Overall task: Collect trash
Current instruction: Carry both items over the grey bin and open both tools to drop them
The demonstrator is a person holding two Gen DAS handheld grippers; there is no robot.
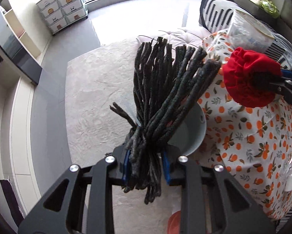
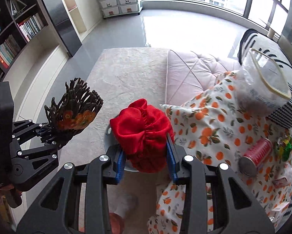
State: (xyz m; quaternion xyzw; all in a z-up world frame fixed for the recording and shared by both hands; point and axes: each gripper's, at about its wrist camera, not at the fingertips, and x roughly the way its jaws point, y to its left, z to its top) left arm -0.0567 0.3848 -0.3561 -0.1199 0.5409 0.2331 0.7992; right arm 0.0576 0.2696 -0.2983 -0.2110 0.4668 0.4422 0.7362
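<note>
Directly below both tongs sits a pale round bin [image 1: 192, 134], nearer the right tongs [image 2: 146, 156], clamped on a crumpled red cloth bundle [image 2: 144, 134]. Left tongs [image 1: 146, 161] pinch a dark stringy bundle [image 1: 165, 97], long axis pointing away.

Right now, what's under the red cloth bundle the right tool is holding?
Below the red cloth bundle, clamped in the right tool, sits a pale round bin on the beige rug. Only the bin's left rim shows; the bundle covers its inside, so its contents can't be seen.
</note>
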